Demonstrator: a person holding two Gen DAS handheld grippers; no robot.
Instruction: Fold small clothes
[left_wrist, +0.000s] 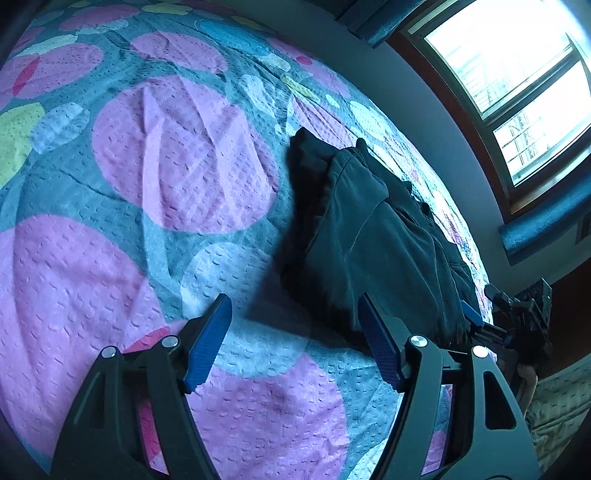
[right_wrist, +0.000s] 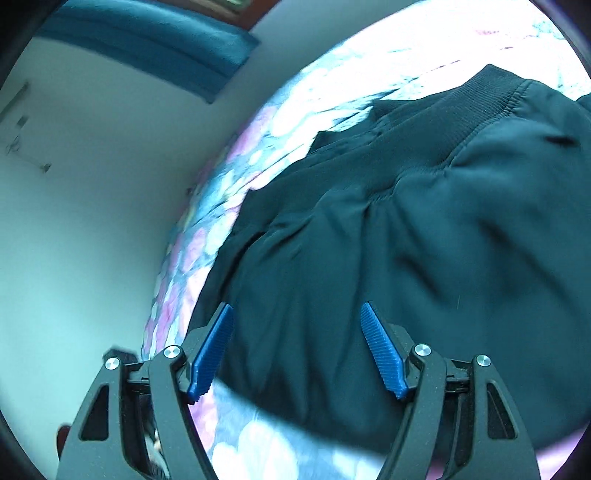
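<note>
Left wrist: left tool (left_wrist: 294, 334) open; right tool (right_wrist: 297, 345) open over dark garment (right_wrist: 406, 240); no readable writing.

We are seeing a bedspread (left_wrist: 177, 155) with pink, yellow and pale circles lying under everything, a bright window (left_wrist: 517, 81) shining above a pale wall (right_wrist: 92, 221).
</note>
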